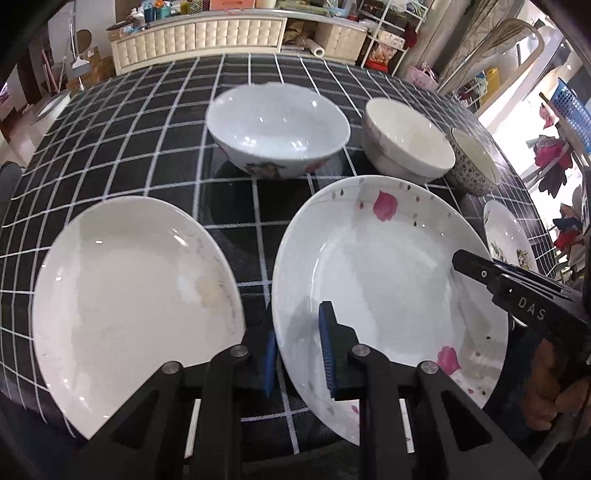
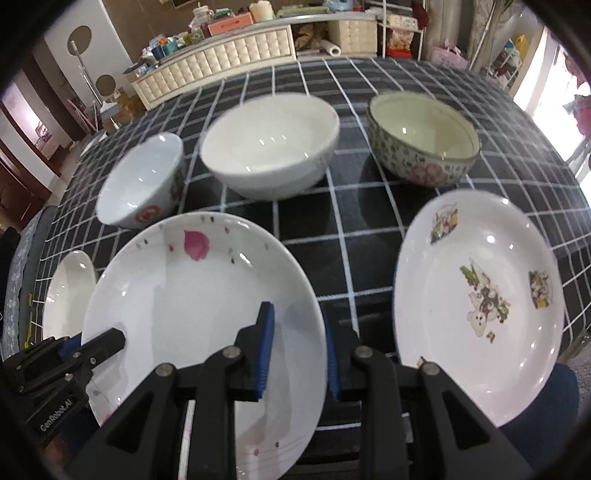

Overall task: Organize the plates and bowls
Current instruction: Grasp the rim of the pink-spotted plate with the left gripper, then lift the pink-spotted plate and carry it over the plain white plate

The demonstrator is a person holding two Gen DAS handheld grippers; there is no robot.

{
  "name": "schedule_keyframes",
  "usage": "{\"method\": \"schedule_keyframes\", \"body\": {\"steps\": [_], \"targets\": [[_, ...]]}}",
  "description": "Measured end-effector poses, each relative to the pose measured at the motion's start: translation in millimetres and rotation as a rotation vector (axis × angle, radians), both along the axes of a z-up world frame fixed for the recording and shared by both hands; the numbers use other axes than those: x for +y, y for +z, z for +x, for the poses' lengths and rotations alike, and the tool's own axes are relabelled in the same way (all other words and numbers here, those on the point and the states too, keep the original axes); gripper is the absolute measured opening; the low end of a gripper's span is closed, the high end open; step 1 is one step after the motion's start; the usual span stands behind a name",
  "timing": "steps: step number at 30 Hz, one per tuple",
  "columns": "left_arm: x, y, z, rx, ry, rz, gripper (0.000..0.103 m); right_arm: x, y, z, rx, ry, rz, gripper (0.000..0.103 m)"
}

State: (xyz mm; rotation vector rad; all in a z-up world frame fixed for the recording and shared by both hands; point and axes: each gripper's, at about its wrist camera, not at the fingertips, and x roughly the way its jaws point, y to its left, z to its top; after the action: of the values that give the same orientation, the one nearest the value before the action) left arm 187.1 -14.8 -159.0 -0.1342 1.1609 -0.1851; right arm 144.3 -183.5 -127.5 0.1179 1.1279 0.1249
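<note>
A white plate with pink petals lies on the black checked tablecloth. My left gripper is open and straddles the plate's left rim, with one blue pad outside it and one over the plate. At the right rim my right gripper stands open the same way. To the left lies a plain white plate, and to the right a cartoon-print plate. Behind them stand a red-flowered bowl, a white bowl and a patterned bowl.
A cream cabinet with clutter on top stands beyond the table's far edge. Wire shelves and a chair back are at the back right. A person's hand holds the right gripper. Bare cloth shows between plates and bowls.
</note>
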Motion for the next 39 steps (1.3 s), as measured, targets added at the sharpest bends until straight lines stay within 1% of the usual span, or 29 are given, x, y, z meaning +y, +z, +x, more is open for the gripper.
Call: {"method": "schedule_keyframes", "body": {"steps": [6,9,14,20,25,32,39], "targets": [[25.1,22.6,-10.7,-0.036,0.037,-0.028,0.019,13.2,17.7,-4.6,-0.029,0.028,0.01,0.03],[39.8,30.6,-19.7,-0.054,0.061,-0.019,0.018,25.1,23.6,-7.8,-0.044,0.057,0.016,0.03],[75.5,37.1,-31.9,-0.055,0.128,-0.019,0.018,63.9,30.1,0.8,-0.062,0.11,0.019,0.03],[117.8,36.5,-47.0,-0.048,0.195,0.019,0.019,108.1,25.3,6.4,-0.065,0.179,0.022,0.03],[146.2,34.4,-59.0,-0.043,0.257,0.034,0.018,139.4,14.4,10.9,-0.041,0.23,0.03,0.03],[171.1,24.0,-69.9,-0.024,0.301,0.045,0.019,177.0,1.8,15.6,-0.016,0.273,0.02,0.03],[181.8,16.3,-67.0,-0.015,0.308,0.047,0.019,190.1,-6.9,15.1,0.002,0.281,0.004,0.03]]}}
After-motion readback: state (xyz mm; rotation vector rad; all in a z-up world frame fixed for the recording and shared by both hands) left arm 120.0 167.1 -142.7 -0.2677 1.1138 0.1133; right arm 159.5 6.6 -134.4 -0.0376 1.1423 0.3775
